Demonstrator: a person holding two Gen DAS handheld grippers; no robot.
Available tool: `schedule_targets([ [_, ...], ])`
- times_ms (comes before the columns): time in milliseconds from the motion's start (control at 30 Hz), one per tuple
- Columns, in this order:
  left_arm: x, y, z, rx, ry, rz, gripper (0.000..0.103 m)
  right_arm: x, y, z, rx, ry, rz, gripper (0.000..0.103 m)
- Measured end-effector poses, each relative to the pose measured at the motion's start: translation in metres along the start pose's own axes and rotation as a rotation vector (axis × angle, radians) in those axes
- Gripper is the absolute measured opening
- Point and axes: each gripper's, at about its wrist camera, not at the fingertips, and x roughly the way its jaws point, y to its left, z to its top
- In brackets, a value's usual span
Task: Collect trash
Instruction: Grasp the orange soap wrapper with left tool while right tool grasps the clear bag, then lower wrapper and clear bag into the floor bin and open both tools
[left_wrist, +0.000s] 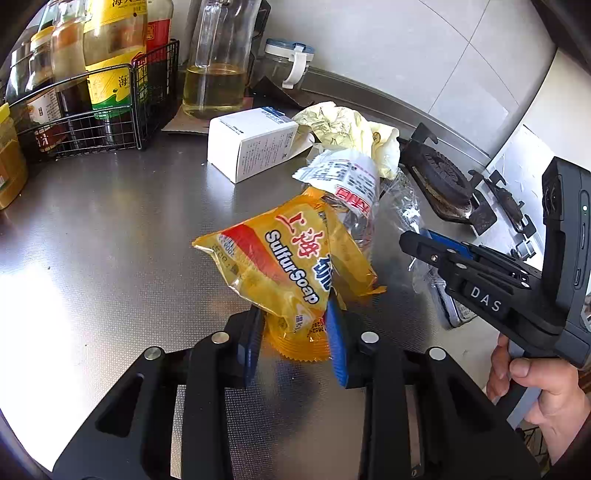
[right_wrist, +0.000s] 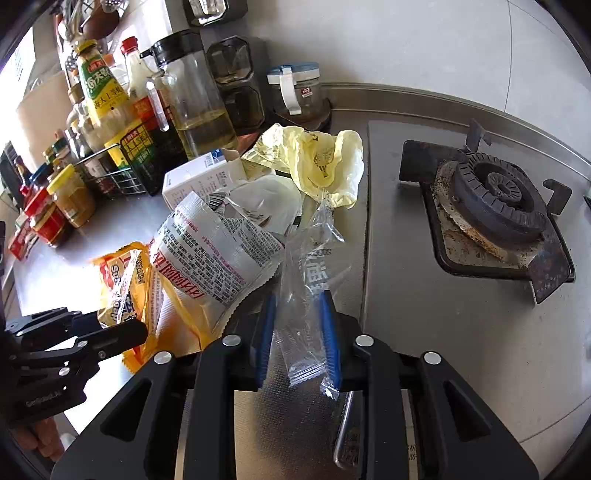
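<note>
Two grippers are counted: the left gripper (left_wrist: 295, 332) and the right gripper (right_wrist: 299, 332). Five pieces of loose trash are noted on the counter (left_wrist: 110, 240): one yellow soap wrapper (left_wrist: 280, 262), one white printed wrapper (right_wrist: 214, 254), one clear plastic wrapper (right_wrist: 306, 295), one crumpled pale yellow bag (right_wrist: 317, 158) and one small white box (left_wrist: 251, 144). One wire rack (left_wrist: 110, 122) of bottles is recorded; the bottles within are crowded and cannot be counted with certainty. One glass oil jug (right_wrist: 195, 99), one lidded glass jar (right_wrist: 295, 92) and one gas burner (right_wrist: 498, 199) are also counted. One hand (left_wrist: 532, 384) is seen.
</note>
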Motion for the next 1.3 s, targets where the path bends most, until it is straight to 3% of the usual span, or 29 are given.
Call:
schedule_targets([
  [267, -0.034, 0.003, -0.015, -0.007, -0.04, 0.003, 0.016, -0.047, 0.004, -0.02, 0.022, -0.055, 0.054, 0.017],
  [500, -0.083, 0.002, -0.039, -0.023, -0.096, -0.001, 0.014, -0.09, 0.012, -0.051, 0.022, -0.086, 0.097, 0.017],
  [800, -0.147, -0.003, -0.095, -0.029, -0.131, -0.018, 0.014, -0.143, 0.045, -0.109, -0.044, -0.081, 0.234, 0.017],
  [1033, -0.163, -0.009, -0.152, -0.022, -0.073, -0.018, 0.014, -0.16, 0.063, -0.158, -0.086, -0.006, 0.29, 0.017],
  [1300, -0.14, -0.01, -0.203, -0.048, 0.04, -0.033, 0.014, -0.149, 0.066, -0.216, -0.077, 0.131, 0.294, 0.017],
])
